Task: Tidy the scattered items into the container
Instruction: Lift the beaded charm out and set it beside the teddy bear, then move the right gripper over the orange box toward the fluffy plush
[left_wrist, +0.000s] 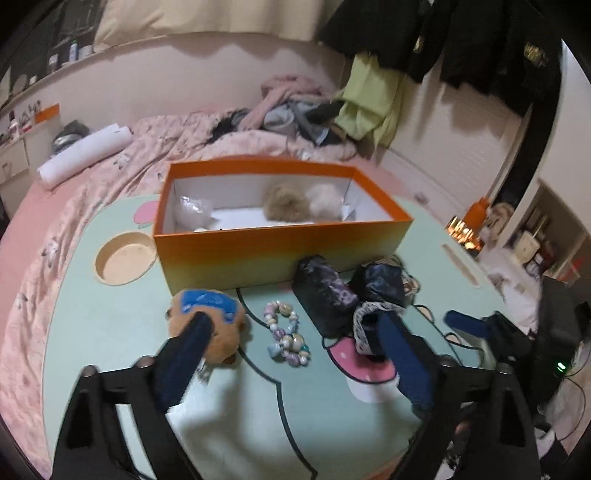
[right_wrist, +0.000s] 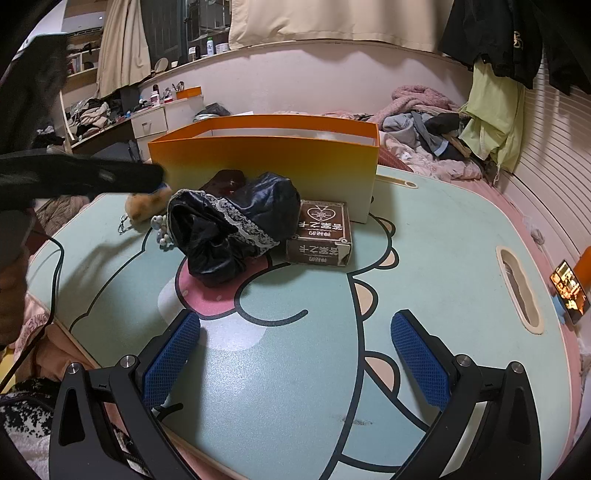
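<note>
- The left tongs (left_wrist: 291, 336) are wide open and hold nothing. Their pads are above the table (left_wrist: 110, 332).
- The right tongs (right_wrist: 295, 350) are wide open too, with only bare table between the pads.
- The bead bracelet (left_wrist: 286, 334) lies right between the left pads, at 12 o'clock, very close. It is small and bumpy, so it could slip out and fall when the tongs squeeze.
- The plush toy (left_wrist: 207, 325) sits at 10 o'clock from the left tongs. The left pad is in front of it in the picture. I cannot tell if they touch. That pad could push the toy away.
- The black bundle with lace (left_wrist: 343, 299) is at 1 o'clock from the left tongs, near the right pad. From the right tongs it is at 11 o'clock, a bit away. The lace could catch on a pad and drag along.
- The brown card box (right_wrist: 321, 236) is at 12 o'clock from the right tongs, just past the bundle.
- The orange box (left_wrist: 280, 251) stands behind all of these, at 12 o'clock. Some fluffy things are already inside. A low lift could bump its front wall.
</note>
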